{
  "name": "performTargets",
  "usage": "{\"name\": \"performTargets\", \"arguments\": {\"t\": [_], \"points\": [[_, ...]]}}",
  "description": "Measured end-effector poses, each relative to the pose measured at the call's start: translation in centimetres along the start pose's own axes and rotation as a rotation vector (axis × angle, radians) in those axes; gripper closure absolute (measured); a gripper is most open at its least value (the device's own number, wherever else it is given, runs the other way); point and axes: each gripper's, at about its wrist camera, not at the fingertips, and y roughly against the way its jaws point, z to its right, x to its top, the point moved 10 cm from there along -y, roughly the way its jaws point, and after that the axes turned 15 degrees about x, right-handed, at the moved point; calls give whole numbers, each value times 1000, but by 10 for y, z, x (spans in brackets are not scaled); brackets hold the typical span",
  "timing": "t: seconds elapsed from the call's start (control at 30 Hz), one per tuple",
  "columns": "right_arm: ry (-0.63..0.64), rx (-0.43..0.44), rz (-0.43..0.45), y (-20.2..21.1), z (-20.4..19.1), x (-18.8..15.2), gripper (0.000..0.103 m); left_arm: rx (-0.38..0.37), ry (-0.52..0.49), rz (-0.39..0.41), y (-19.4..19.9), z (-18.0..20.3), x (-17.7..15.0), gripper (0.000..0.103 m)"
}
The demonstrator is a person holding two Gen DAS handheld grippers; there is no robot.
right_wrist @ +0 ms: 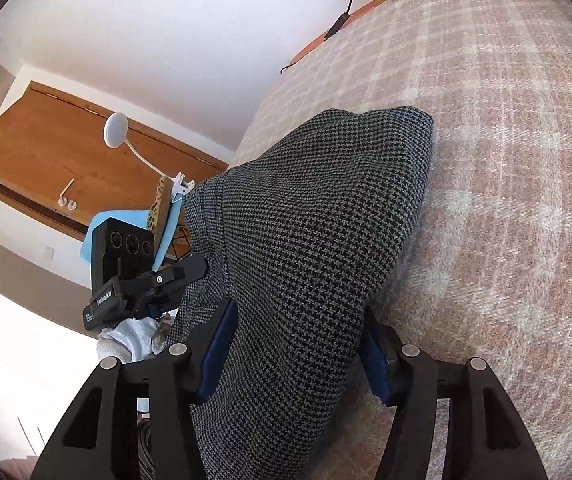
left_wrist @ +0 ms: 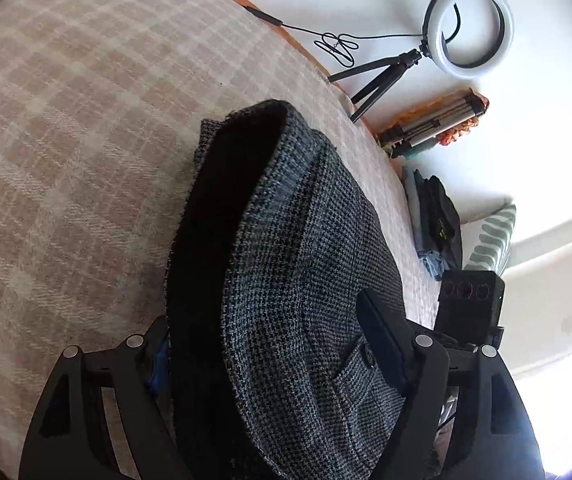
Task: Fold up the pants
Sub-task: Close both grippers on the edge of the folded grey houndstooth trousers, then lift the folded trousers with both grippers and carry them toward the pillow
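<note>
Grey houndstooth pants (left_wrist: 306, 280) with a black lining lie bunched on the pink plaid bed cover (left_wrist: 66, 140). Their far folded end rests on the cover while the near part stands raised. My left gripper (left_wrist: 266, 332) has its jaws wide, one on each side of the bunch, closed on the waist part near a buttoned pocket. In the right wrist view the pants (right_wrist: 318, 220) fill the gap of my right gripper (right_wrist: 298, 320), whose blue pads (right_wrist: 218, 352) press on both sides of the cloth. The left gripper (right_wrist: 174, 276) shows at the pants' left edge.
A ring light on a small tripod (left_wrist: 468, 26) stands past the bed's far edge, with a folded tripod (left_wrist: 434, 124), stacked clothes (left_wrist: 434, 220) and a striped pillow (left_wrist: 494, 236). A wooden door (right_wrist: 66, 152), a clip lamp (right_wrist: 116, 130) and a blue chair (right_wrist: 98, 228) are beyond.
</note>
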Motion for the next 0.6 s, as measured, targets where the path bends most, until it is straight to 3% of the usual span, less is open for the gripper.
{"name": "performTargets", "arguments": {"t": [0.07,0.17,0.27,0.37,0.47,0.6], "points": [[8,-4,1,-7,-3,0,46,58,-93,2,-3,11,-5,34],[-6,-1,2,-7,-2,-2,54,42,-20,-13,-3,0,-1,50],[-51,32,17,-1,4,-1,63,44,49,17,4,-20,7,50],[-52,38,14,-4,3,2,62,7,75,7,1,-20,7,48],[-40,20,13,-12,-1,3,58,3,32,14,-1,-11,8,36],[-13,-29,6,-22,-6,4,56,13,39,36,-4,-6,13,37]]}}
